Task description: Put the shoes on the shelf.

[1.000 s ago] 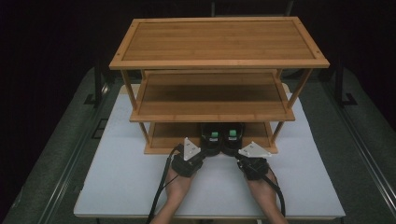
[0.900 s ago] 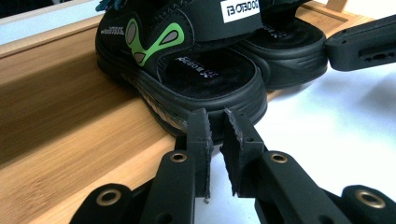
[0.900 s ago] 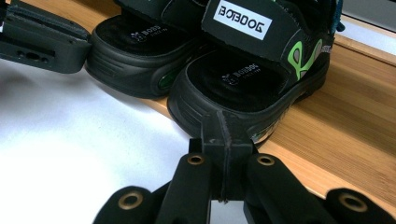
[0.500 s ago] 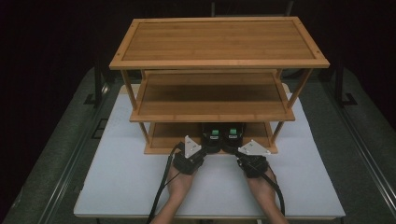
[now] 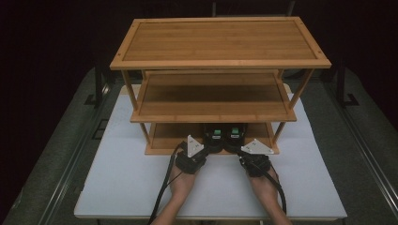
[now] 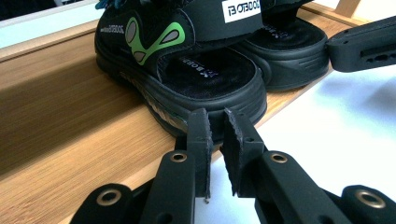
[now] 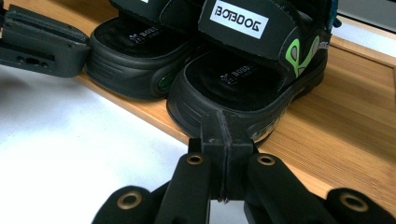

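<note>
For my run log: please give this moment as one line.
left gripper: shut, at left sandal heel | right gripper: shut, at right sandal heel | sandals: bottom shelf

Dim, soft overhead view; bright, glary close-ups.

Two black sandals (image 5: 224,135) with green side patches and white BOBDOG strap labels sit upright, side by side and touching, heels at the bottom shelf's front edge

Dark room, lit table

A white tabletop (image 5: 117,187) sits under bright light; grey floor (image 5: 61,140) flanks it, and the far wall is lost in blackness.
</note>
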